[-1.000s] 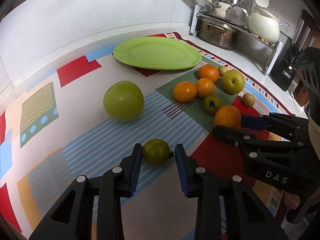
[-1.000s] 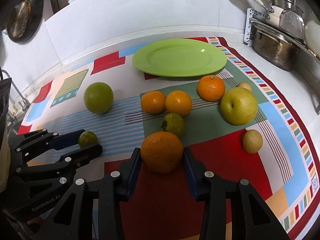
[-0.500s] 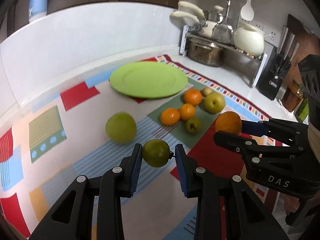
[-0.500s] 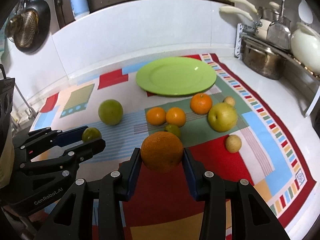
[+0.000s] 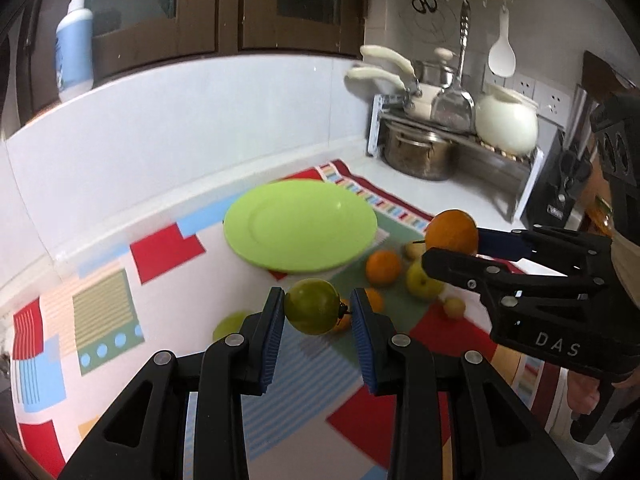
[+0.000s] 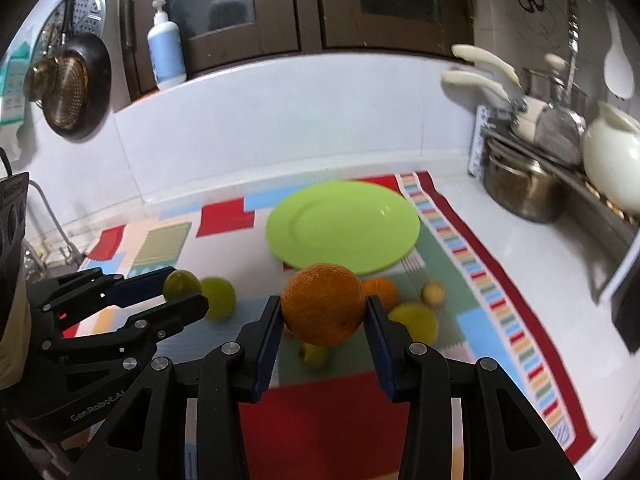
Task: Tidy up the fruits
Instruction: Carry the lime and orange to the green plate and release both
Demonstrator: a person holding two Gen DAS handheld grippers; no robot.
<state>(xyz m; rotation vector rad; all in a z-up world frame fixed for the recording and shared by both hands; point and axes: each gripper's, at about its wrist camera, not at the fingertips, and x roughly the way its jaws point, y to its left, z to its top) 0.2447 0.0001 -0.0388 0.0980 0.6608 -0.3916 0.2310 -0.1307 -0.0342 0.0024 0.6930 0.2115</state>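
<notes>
Left wrist view: we have both grippers loaded and up off the mat.

Our left gripper [image 5: 316, 314] pinches a small green fruit [image 5: 313, 306] between its blue pads, stem toward the right pad, held above the patterned mat [image 5: 160, 280]. Our right gripper [image 5: 454, 246] comes in from the right, clamped on an orange [image 5: 452, 230]. The green plate [image 5: 300, 232] sits on the mat beyond both, bare. Loose fruit near the plate's right edge: another orange [image 5: 383, 266], a yellow-green apple [image 5: 424, 282], a small yellow fruit [image 5: 454, 307]. A larger green fruit [image 5: 232, 322] is partly hidden behind our left finger. Pot rack [image 5: 452, 152] is at the back right.
</notes>
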